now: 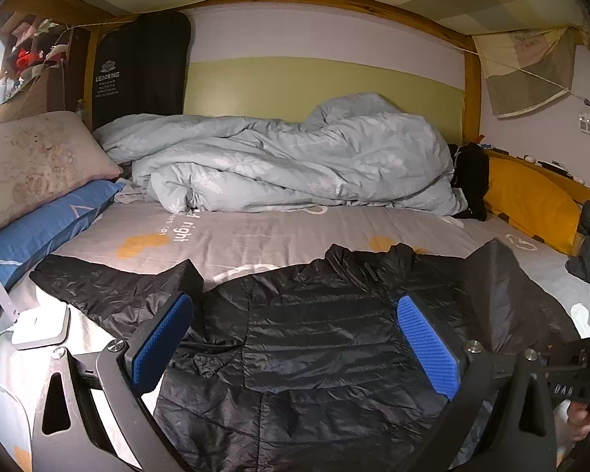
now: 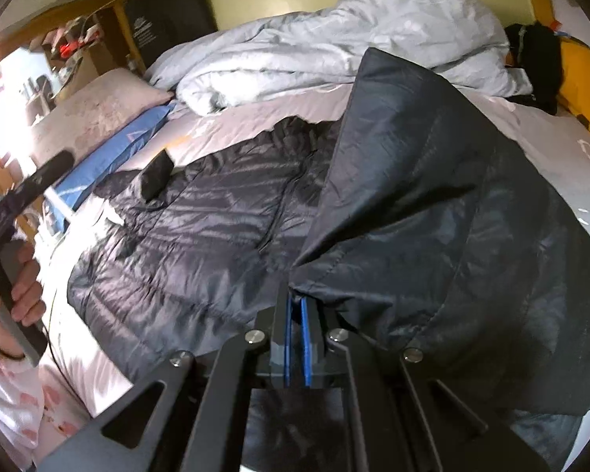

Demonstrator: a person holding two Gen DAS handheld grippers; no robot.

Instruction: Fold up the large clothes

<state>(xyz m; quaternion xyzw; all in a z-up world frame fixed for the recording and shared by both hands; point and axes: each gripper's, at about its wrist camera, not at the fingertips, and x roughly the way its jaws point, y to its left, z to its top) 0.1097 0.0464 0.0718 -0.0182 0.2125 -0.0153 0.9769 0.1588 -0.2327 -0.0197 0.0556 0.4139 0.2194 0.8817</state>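
A black puffer jacket (image 1: 314,338) lies spread on the grey bedsheet (image 1: 255,232). My left gripper (image 1: 295,301) hovers open over the jacket's middle, its blue pads (image 1: 165,338) wide apart with nothing between them. My right gripper (image 2: 297,314) is shut on an edge of the jacket. The held part (image 2: 432,196) is lifted and draped over the rest of the jacket (image 2: 216,228), and shows its matte lining. In the right wrist view a hand (image 2: 23,287) holds the left gripper (image 2: 110,167) at the left.
A crumpled pale blue duvet (image 1: 295,157) fills the back of the bed. Pink (image 1: 31,161) and blue (image 1: 47,228) pillows lie at the left, a yellow cushion (image 1: 531,200) and dark clothes (image 1: 472,173) at the right. A white box with cables (image 1: 39,326) sits at the near left edge.
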